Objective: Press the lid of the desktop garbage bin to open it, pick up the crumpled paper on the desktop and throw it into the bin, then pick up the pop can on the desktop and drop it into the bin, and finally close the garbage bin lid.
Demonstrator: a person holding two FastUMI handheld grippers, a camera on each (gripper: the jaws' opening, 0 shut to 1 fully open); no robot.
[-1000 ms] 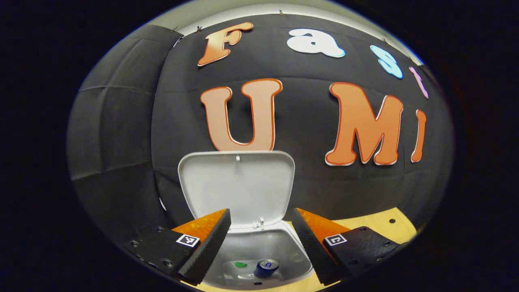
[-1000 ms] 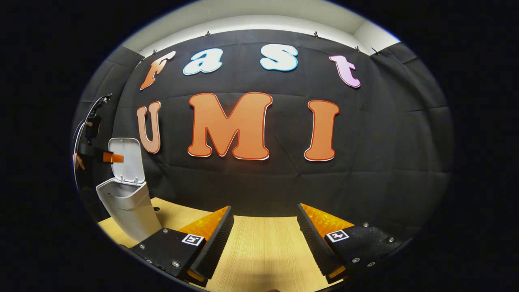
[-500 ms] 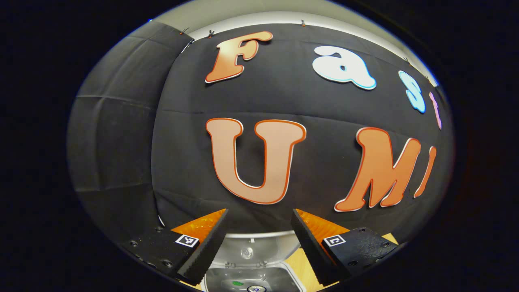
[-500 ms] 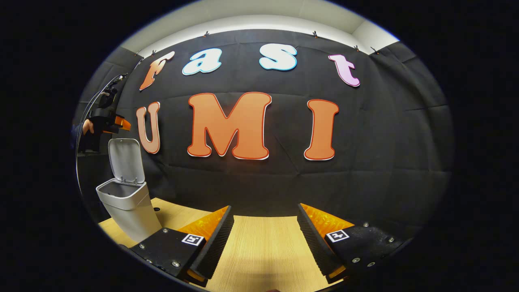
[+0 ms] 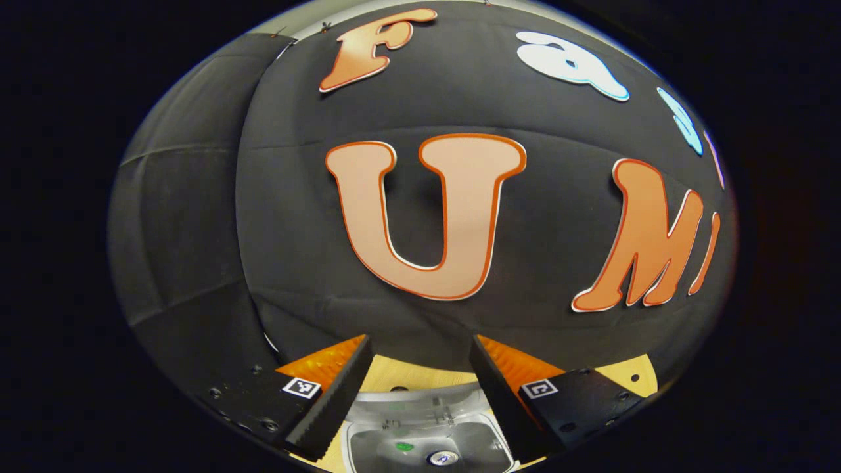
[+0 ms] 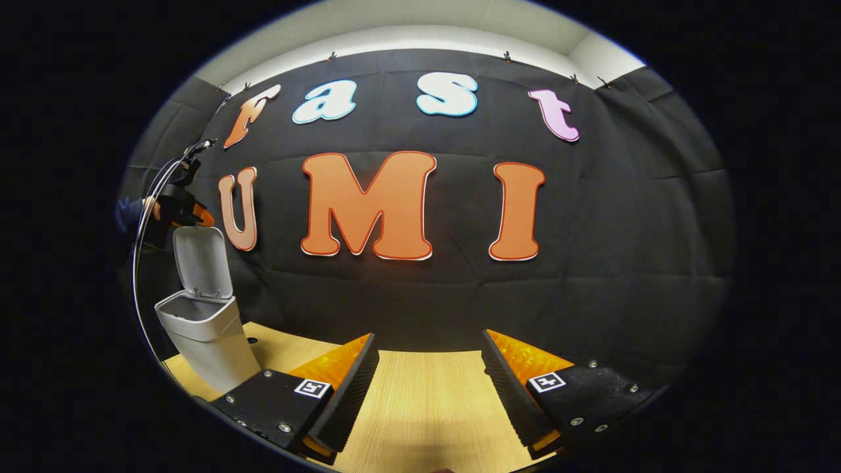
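Left gripper is hanging above the bin, jaws wide and holding nothing, looking down at the can and a green bit inside. Lid is standing upright, open. Right gripper is hovering wide over the table, well right of the bin

I'm working in a staged recording booth, not a home: black cloth wall pinned up all round me, a pale wooden tabletop below, a strip of white room wall above the cloth.
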